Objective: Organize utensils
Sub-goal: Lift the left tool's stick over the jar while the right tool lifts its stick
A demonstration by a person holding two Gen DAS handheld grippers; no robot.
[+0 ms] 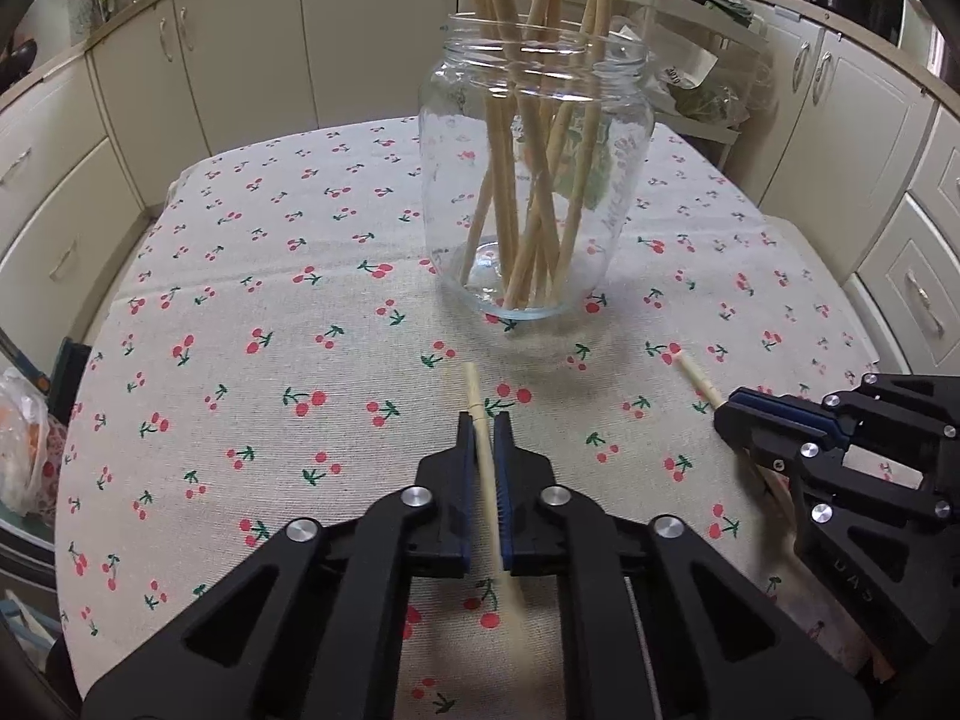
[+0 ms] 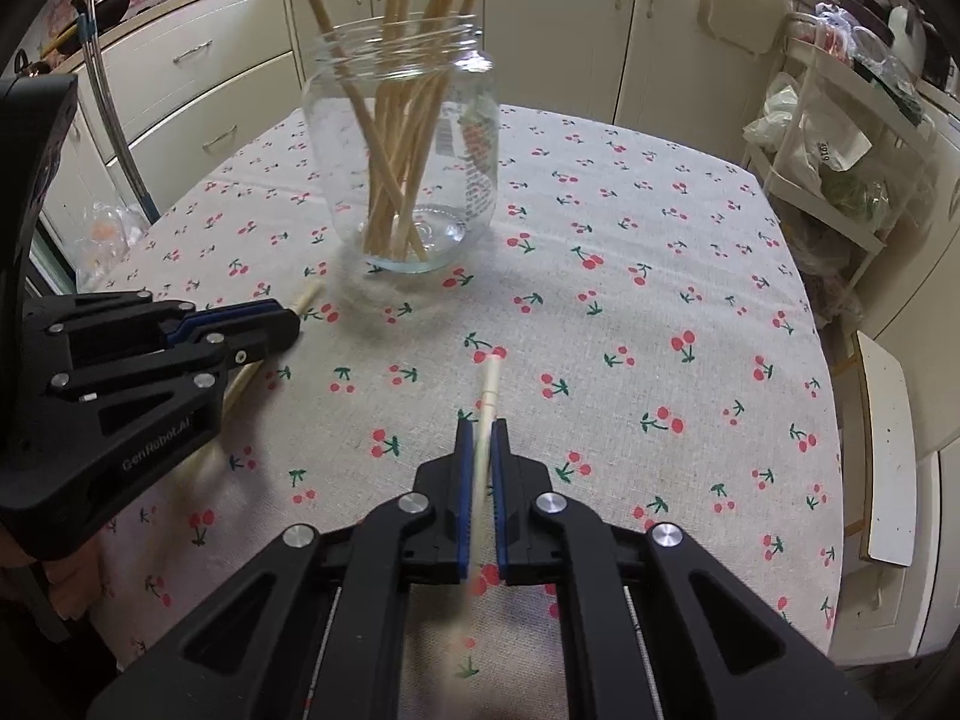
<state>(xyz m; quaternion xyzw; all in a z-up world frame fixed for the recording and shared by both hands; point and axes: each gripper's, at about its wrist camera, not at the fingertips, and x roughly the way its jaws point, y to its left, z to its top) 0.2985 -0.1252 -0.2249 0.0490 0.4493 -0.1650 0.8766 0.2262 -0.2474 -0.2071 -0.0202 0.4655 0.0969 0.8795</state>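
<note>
A clear glass jar (image 1: 534,180) (image 2: 408,150) stands upright on the cherry-print tablecloth with several pale wooden chopsticks leaning inside it. My left gripper (image 1: 485,420) is shut on one chopstick (image 1: 474,390), whose end pokes out past the fingertips toward the jar. In the right wrist view this left gripper (image 2: 288,318) sits at the left with its chopstick (image 2: 309,294) tip showing. My right gripper (image 2: 483,426) is shut on another chopstick (image 2: 489,384), also pointing at the jar. The left wrist view shows that right gripper (image 1: 723,411) at the right edge, its chopstick (image 1: 696,375) sticking out.
The table (image 1: 270,300) is ringed by cream kitchen cabinets (image 1: 240,48). A white wire rack (image 2: 840,180) with bags stands at the right. A plastic bag (image 1: 24,444) lies off the table's left edge. A white board (image 2: 888,450) leans near the right edge.
</note>
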